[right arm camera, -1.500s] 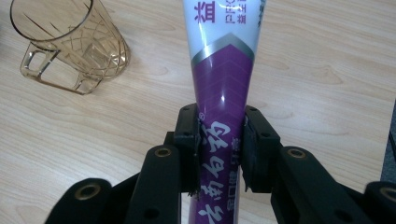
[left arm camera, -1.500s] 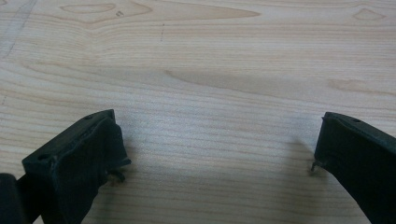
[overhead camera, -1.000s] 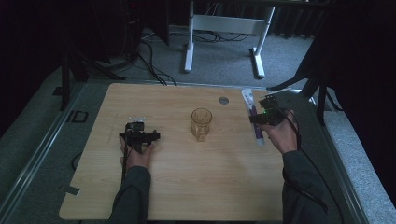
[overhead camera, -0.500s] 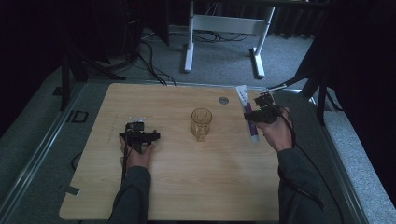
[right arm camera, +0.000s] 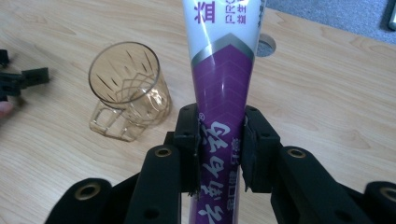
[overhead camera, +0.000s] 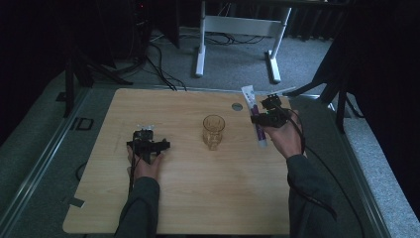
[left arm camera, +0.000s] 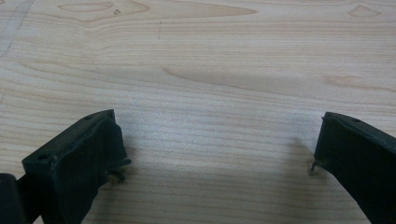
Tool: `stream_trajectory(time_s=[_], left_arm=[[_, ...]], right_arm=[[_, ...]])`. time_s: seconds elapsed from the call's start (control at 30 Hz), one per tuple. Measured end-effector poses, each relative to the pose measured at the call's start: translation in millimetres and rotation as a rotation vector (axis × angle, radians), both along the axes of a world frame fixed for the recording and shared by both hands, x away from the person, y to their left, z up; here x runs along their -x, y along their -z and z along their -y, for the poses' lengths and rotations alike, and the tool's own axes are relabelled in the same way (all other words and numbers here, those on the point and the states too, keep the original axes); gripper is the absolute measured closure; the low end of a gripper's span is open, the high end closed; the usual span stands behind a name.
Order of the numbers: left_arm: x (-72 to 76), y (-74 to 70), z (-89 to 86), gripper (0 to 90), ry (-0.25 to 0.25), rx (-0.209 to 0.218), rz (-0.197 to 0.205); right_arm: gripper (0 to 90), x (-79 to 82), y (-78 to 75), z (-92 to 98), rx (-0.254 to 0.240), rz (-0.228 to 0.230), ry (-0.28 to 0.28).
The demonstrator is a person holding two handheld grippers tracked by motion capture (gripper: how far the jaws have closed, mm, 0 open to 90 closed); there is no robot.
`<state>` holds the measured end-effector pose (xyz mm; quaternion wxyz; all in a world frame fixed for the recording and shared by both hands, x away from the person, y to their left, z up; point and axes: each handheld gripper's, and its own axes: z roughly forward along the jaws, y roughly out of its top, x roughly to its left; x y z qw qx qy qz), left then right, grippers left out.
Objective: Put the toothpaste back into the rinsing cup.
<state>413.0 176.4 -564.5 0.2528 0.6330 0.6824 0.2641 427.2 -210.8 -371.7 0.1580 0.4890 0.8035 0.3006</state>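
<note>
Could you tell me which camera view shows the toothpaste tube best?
The right gripper view: the toothpaste tube fills its centre, clamped between the right gripper jaws. The high view shows it small; the left gripper view shows bare wood.

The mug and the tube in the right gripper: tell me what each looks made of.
Mug: clear amber-tinted glass or hard plastic, glossy; the table's grain shows through its faceted wall, though the look does not settle which. Tube: soft plastic or laminate, glossy white and purple with print; a streak of light runs along it where the right gripper has its jaws on it.
</note>
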Motion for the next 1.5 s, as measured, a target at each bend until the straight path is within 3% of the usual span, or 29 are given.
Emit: stream_trajectory(time_s=[0.3, 1.03, 1.5], left_arm=[[0.1, -0.1, -0.2, 0.0, 0.002, -0.001, -0.001], [0.0, -0.1, -0.2, 0.0, 0.002, -0.002, -0.002], [0.0, 0.0, -0.1, 0.0, 0.002, -0.001, -0.001]], right_arm=[[71.3, -2.2, -5.6, -8.9, -0.017, 0.016, -0.007], [71.3, -12.0, 2.7, -26.4, -0.061, 0.050, -0.005], [71.1, -13.7, 0.3, -40.3, -0.094, 0.059, -0.023]])
